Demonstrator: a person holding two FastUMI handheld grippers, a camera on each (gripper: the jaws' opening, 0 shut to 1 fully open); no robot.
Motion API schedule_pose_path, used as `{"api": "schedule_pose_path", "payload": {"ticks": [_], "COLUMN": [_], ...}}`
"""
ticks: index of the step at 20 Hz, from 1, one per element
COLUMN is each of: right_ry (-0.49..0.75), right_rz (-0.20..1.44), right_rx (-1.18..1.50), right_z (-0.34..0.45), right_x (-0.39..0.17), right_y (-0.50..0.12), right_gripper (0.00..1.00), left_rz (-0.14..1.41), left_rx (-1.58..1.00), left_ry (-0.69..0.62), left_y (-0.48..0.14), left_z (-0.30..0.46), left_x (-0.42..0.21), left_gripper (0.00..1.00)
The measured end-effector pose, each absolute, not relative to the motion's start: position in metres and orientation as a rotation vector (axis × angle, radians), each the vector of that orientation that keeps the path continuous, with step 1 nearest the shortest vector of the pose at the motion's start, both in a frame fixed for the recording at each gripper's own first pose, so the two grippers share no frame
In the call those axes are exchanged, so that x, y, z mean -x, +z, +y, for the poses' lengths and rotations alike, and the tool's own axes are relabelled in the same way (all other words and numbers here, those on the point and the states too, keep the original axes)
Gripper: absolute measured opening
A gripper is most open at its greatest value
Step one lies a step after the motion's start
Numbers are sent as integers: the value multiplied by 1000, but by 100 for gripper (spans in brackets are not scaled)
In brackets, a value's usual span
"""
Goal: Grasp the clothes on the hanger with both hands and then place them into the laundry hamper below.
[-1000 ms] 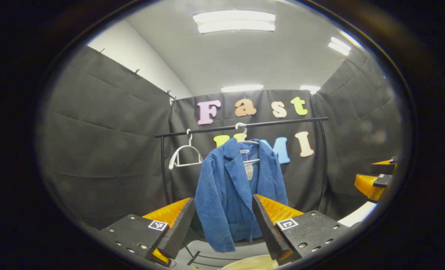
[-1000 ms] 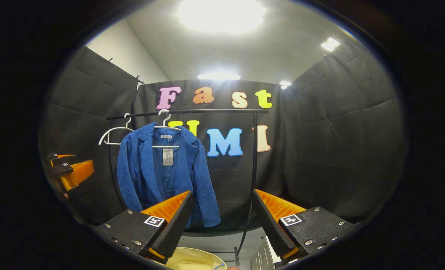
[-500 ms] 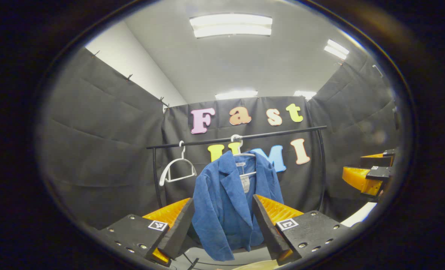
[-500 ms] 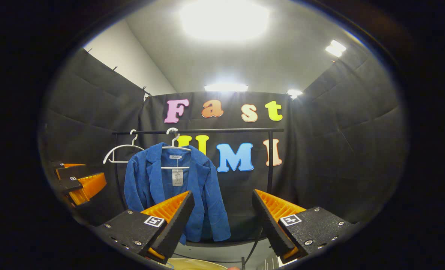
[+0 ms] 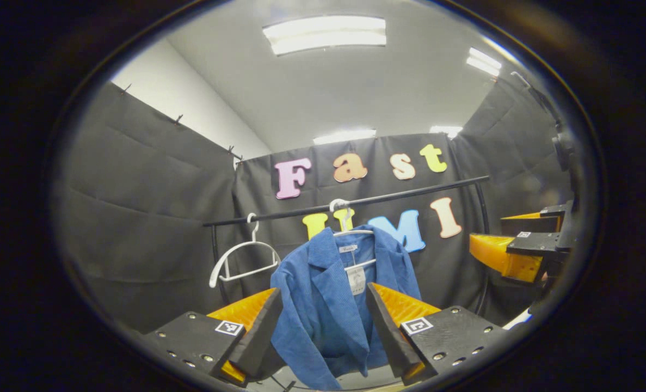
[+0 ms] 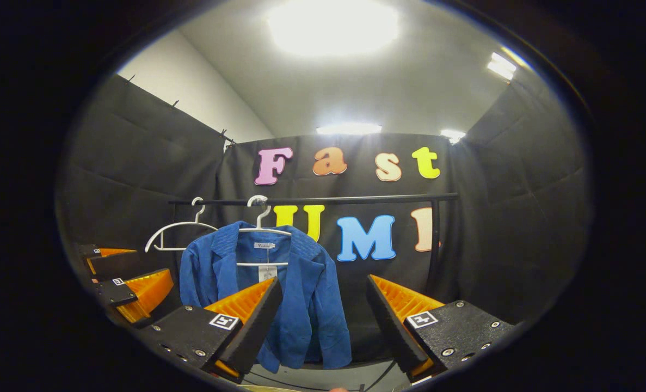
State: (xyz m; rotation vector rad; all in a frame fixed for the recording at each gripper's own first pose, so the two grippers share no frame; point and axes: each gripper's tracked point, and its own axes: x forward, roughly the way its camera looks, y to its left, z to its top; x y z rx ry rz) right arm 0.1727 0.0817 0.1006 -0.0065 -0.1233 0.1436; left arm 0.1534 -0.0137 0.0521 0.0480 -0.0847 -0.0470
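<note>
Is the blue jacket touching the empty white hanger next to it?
Apart. The right gripper view shows the blue jacket hanging beside the empty white hanger, with dark wall between them.

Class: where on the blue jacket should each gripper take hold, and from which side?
Probably the shoulders of the blue jacket, one gripper each, from the front: it hangs facing both cameras, draped over a white hanger, so pinching there should let it lift free.

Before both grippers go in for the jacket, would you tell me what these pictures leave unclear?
- Jacket hem: left gripper view, cut off at the bottom edge.
- Jacket lower left: right gripper view, behind the right gripper.
- Tag print: too small.
- Hamper: not identifiable.
</note>
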Motion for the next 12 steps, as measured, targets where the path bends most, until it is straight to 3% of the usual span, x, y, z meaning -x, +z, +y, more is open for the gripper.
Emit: {"api": "schedule_pose_path", "payload": {"ticks": [12], "right_ry": [281], "right_rz": [-36], "right_rx": [-76], "right_z": [110], "right_x": [-310], "right_y": [75], "right_gripper": [95], "left_rz": [-12], "left_rx": [-12], "left_ry": [91], "left_y": [20], "left_z": [-25], "left_x": [-262], "left_gripper": [89]}}
